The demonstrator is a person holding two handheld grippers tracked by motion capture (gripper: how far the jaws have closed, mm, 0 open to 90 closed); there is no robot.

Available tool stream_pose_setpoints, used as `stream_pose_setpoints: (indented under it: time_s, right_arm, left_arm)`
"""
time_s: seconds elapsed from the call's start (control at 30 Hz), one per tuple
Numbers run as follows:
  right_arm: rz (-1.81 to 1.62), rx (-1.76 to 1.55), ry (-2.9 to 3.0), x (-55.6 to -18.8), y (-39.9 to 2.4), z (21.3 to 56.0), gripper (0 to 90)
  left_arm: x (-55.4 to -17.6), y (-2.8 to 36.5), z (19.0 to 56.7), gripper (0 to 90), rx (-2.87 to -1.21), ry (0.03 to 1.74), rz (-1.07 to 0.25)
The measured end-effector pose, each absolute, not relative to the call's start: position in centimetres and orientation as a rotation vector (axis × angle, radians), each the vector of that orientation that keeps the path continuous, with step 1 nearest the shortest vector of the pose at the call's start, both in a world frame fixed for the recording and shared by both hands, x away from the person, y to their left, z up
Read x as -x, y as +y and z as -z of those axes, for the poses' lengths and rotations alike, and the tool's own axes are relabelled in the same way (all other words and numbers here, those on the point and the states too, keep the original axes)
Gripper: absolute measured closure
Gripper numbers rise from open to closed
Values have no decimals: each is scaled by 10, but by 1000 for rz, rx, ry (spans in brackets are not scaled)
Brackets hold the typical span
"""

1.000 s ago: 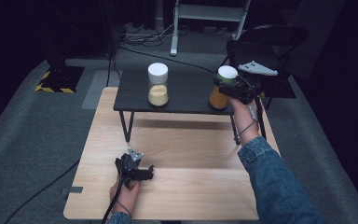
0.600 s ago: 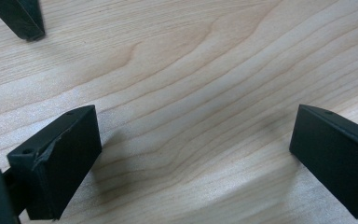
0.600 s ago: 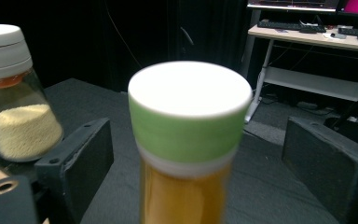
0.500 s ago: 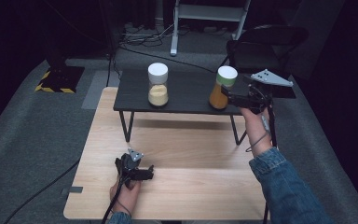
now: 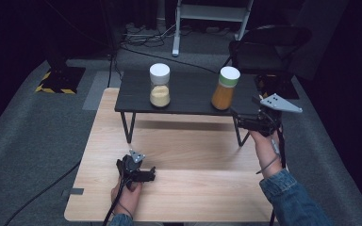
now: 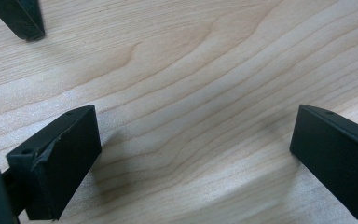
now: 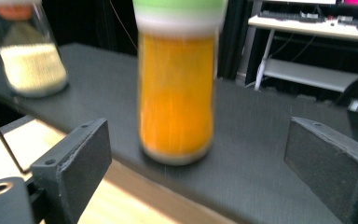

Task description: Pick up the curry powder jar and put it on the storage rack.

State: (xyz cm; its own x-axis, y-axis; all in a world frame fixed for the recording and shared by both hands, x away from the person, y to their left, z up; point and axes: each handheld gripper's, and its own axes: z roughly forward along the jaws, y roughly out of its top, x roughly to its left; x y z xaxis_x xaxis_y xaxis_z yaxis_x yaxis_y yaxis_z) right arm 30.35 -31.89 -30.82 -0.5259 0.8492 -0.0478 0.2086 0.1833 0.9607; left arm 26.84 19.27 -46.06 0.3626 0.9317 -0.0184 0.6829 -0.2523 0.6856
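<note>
Orange-filled jar (image 5: 225, 89) – green lid; pale-grain jar (image 5: 160, 86) – both on shelf (image 5: 188, 92).

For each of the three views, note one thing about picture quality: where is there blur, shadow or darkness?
High view: the room beyond the wooden table is very dark, the tabletop evenly lit. Left gripper view: sharp wood grain, with soft shadows beside the open left gripper. Right gripper view: the orange jar and the pale jar are smeared by blur, while the open right gripper stays fairly crisp.
</note>
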Motion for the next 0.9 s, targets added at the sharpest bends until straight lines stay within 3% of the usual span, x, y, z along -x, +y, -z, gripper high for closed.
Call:
stream_pose_setpoints:
  time_s: [0.37,0.9]
  right_arm:
    - [-1302,-1069,1914,-292,-336,368,58]
    - [-1170,-1130,2033,-278,-345,426,31]
  left_arm:
    - [-268,193,461,17,-2022,1393,-532]
    - [-268,193,461,17,-2022,1392,-532]
